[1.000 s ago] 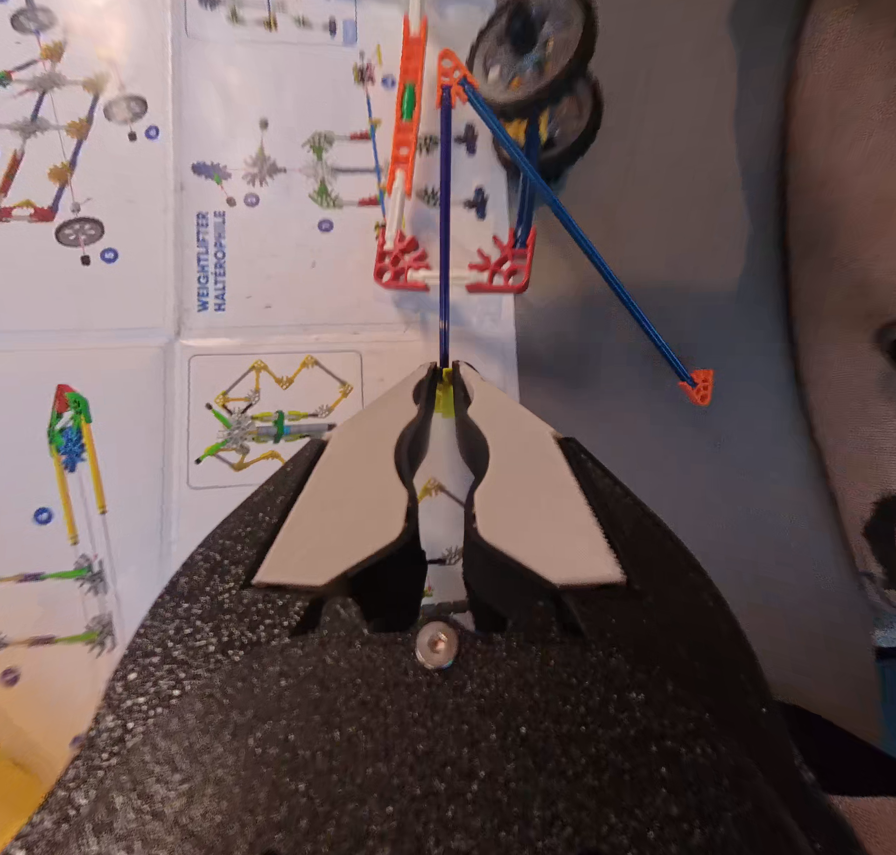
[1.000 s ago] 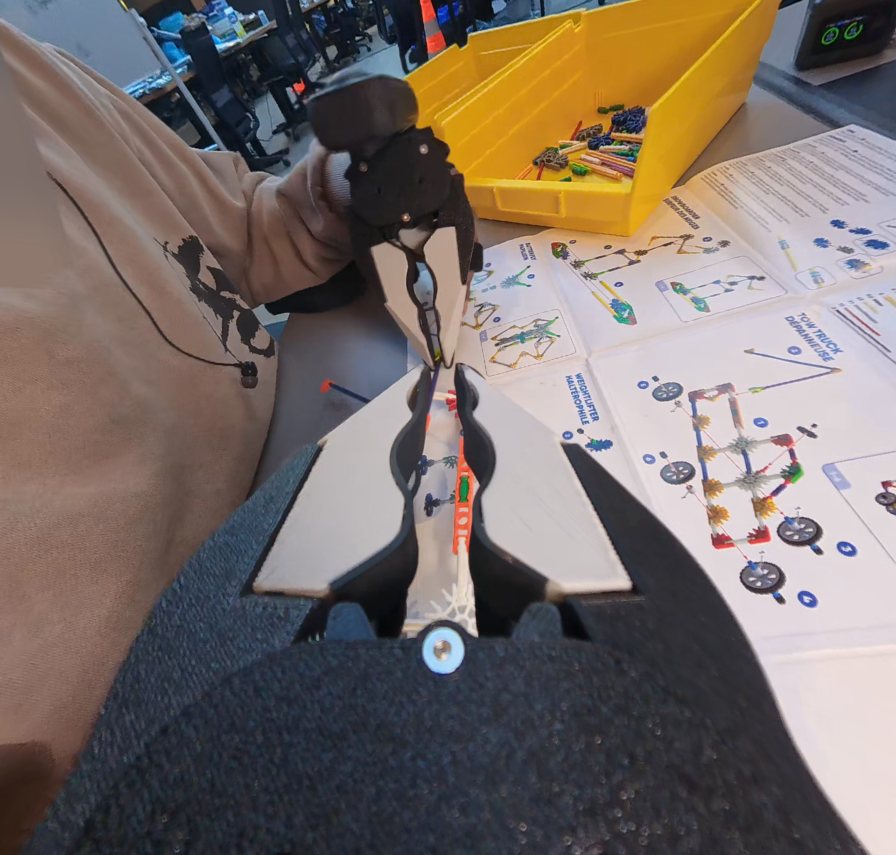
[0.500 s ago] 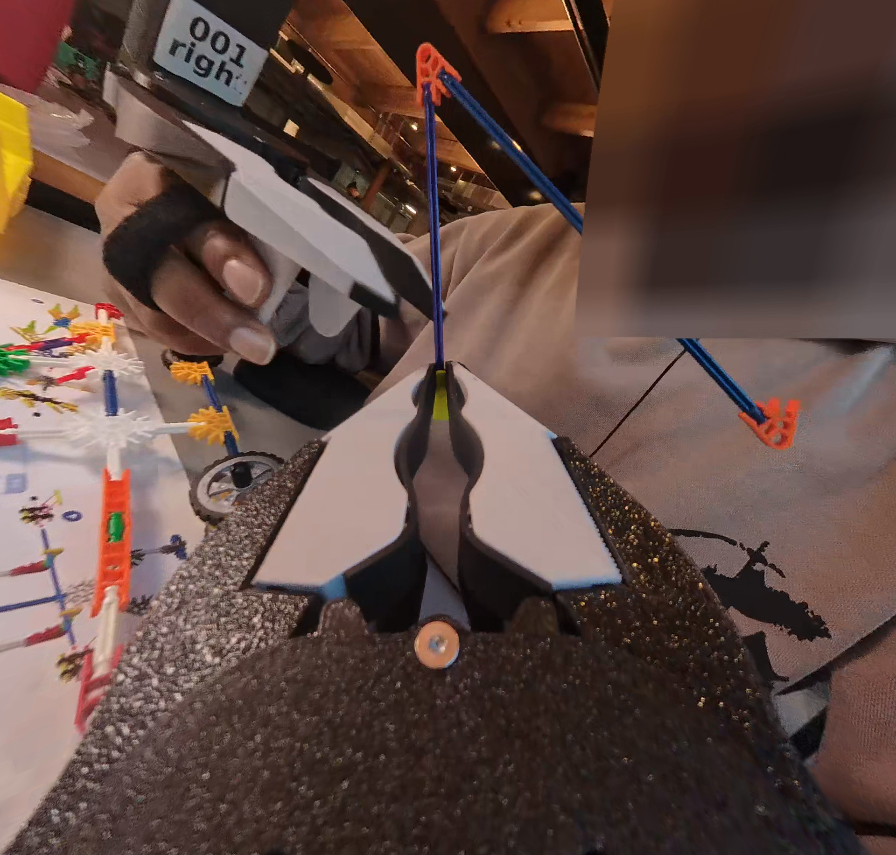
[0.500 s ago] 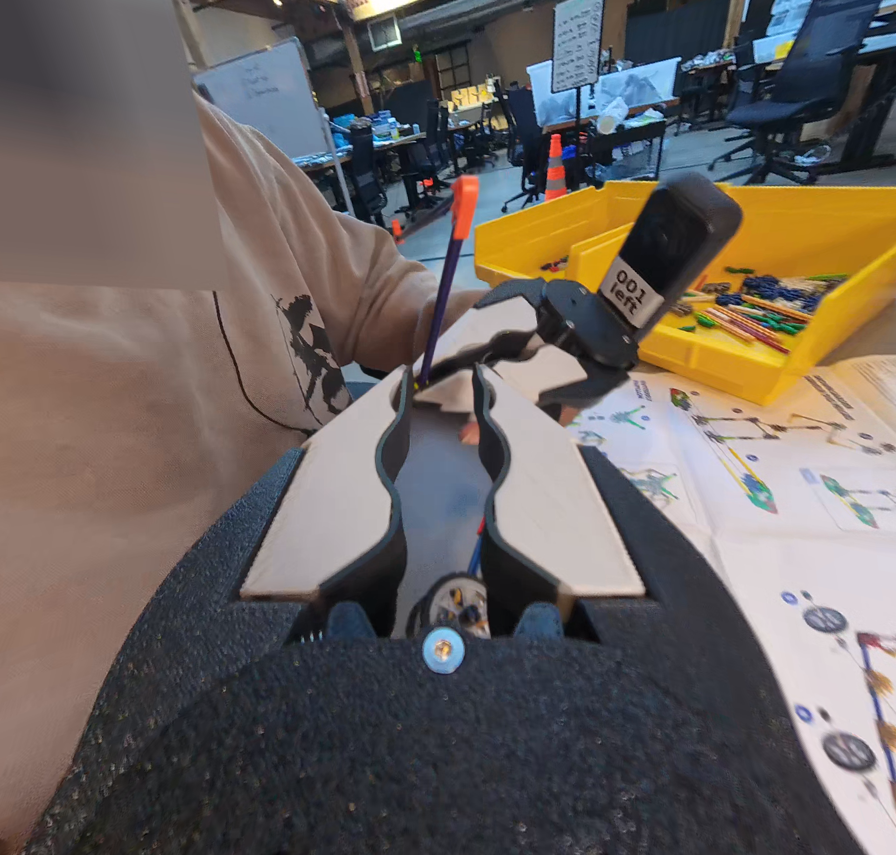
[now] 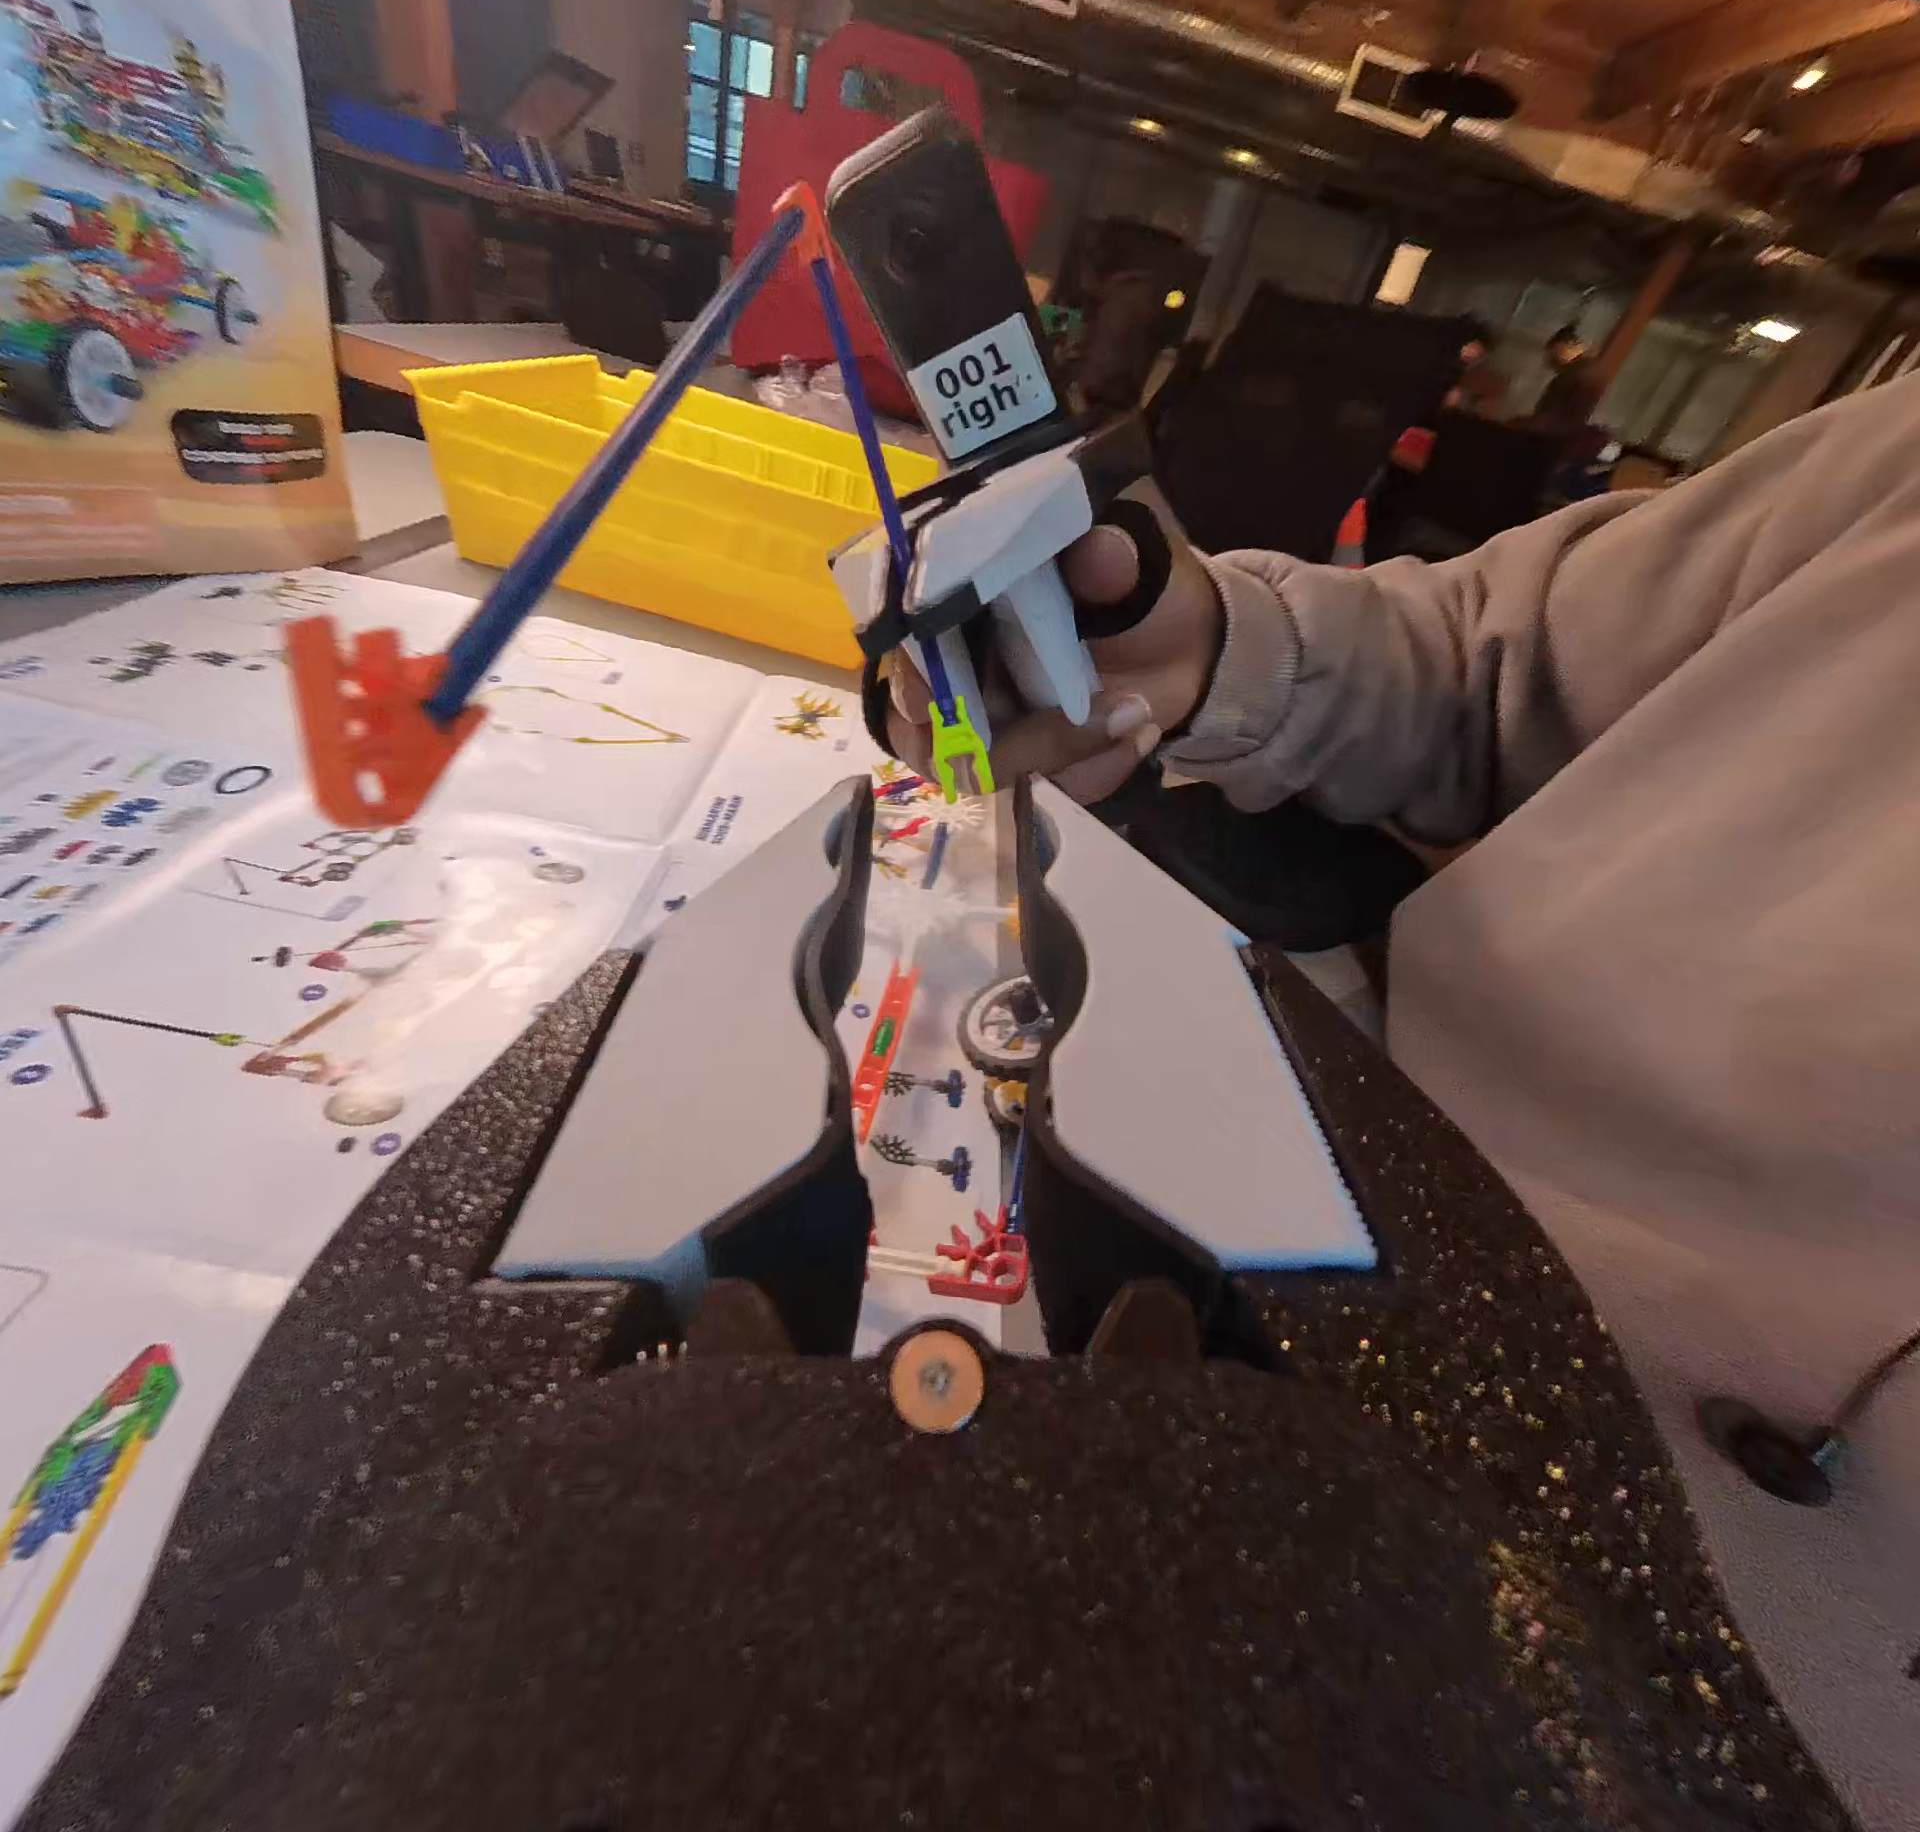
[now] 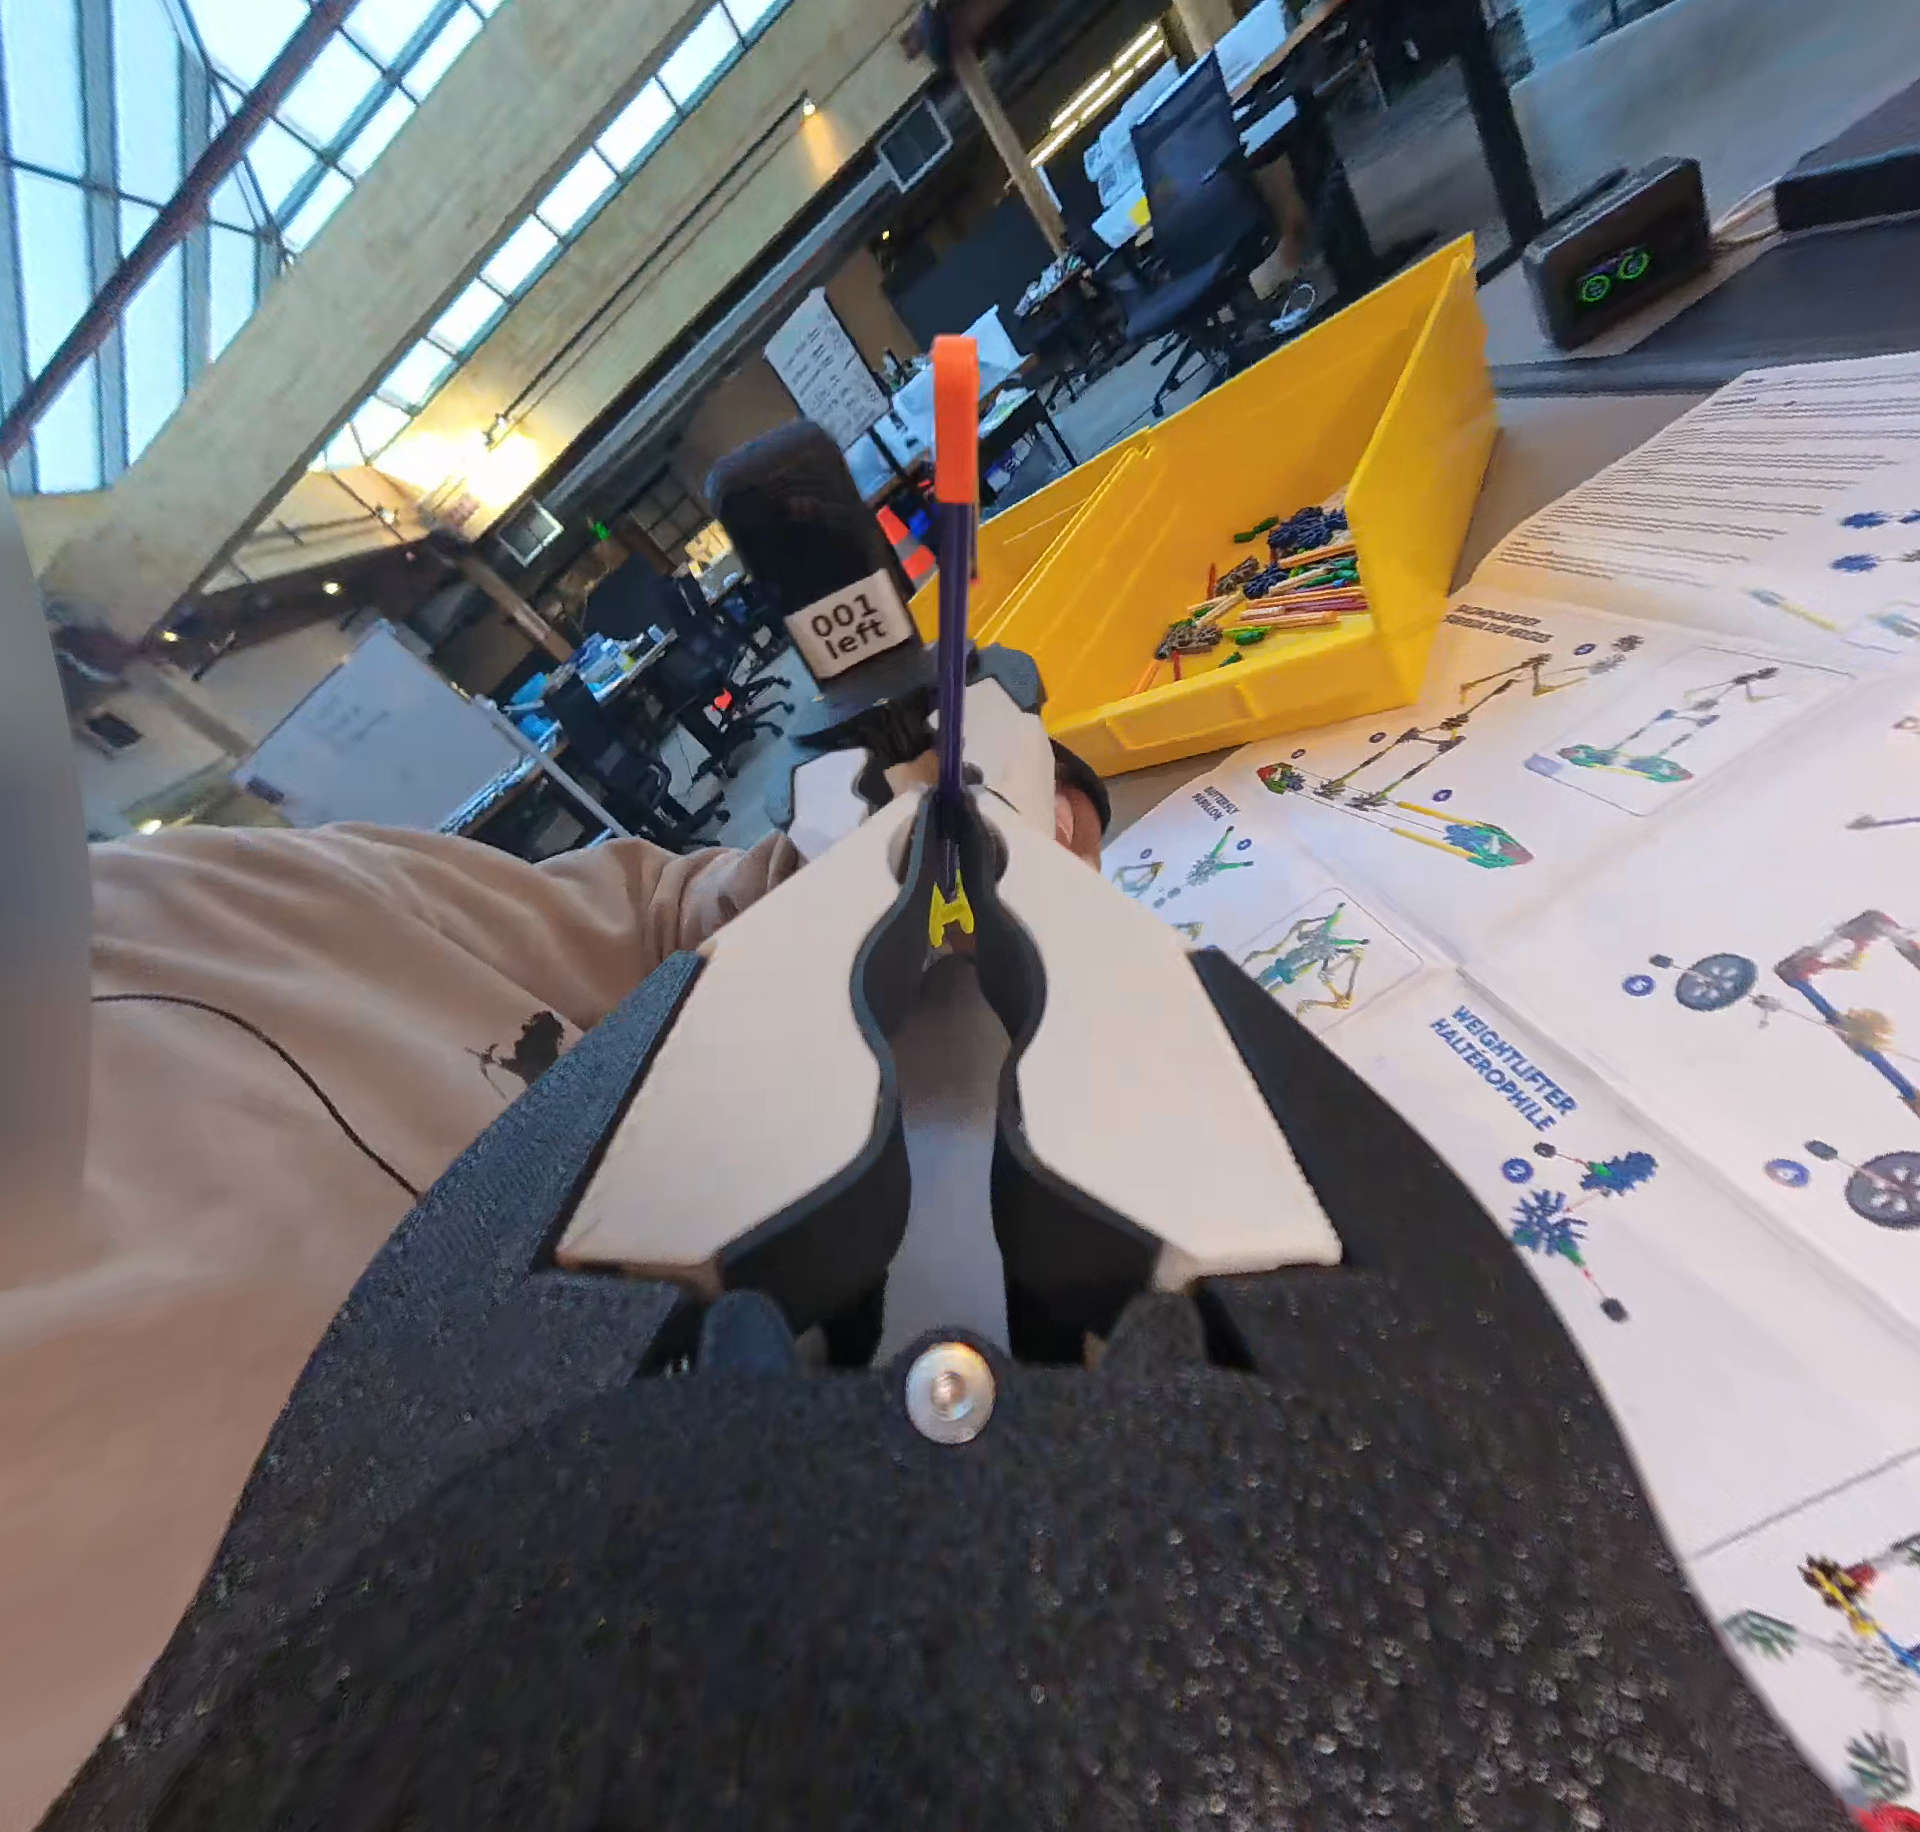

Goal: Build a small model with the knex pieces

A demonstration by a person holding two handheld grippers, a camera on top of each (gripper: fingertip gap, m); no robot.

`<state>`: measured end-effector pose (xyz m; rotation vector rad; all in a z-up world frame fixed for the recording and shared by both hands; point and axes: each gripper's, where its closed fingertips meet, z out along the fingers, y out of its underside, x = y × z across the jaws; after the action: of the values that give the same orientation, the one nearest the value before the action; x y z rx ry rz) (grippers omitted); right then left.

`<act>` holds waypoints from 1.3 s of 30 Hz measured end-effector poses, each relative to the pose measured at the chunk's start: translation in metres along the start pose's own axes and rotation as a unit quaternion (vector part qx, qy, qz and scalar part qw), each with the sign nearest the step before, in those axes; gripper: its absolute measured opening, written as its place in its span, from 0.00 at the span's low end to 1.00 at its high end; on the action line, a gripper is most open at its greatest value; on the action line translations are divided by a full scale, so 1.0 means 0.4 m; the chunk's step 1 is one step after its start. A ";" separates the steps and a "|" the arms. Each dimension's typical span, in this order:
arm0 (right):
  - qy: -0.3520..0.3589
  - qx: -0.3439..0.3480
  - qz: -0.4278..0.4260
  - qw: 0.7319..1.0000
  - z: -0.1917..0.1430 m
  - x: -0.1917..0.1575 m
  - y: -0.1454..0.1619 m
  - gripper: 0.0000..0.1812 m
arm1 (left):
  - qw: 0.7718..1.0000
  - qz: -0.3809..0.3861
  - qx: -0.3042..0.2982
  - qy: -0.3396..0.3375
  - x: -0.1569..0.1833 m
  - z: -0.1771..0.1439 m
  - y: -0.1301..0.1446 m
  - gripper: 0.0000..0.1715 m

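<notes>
You're in an open-plan workshop-office: desks, office chairs [image 6: 1195, 213], a whiteboard [image 6: 374, 733], skylights [image 6: 125, 120], exposed ducts [image 5: 1195, 26], yellow parts bins [image 6: 1299, 577].

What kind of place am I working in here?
Most likely a shared open-plan workshop or lab. Rows of desks with office chairs fill the hall, a whiteboard stands behind, and the table holds a yellow parts bin on building-toy instruction sheets.

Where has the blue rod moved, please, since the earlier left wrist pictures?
Yes. The blue rod has left the left gripper, which is now open, and sits just beyond its tips, clamped in the right gripper.
</notes>
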<state>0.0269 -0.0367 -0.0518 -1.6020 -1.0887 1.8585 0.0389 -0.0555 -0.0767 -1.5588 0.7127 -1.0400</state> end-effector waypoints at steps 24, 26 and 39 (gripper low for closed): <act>-0.169 -0.022 -0.128 0.977 0.008 -0.157 0.010 0.00 | 0.942 -0.209 0.073 0.252 0.143 -0.014 -0.054 0.04; -0.185 -0.026 -0.131 0.974 0.008 -0.171 0.010 0.00 | 0.938 -0.210 0.078 0.264 0.155 -0.016 -0.060 0.04; -0.067 -0.140 -0.185 0.970 0.005 -0.089 0.030 0.09 | 0.990 -0.084 0.021 0.112 0.062 -0.019 -0.023 0.04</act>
<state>0.0348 -0.0715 -0.0398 -1.3091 -1.6469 1.6332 0.0422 -0.0780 -0.0611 -1.4996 0.7156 -1.3632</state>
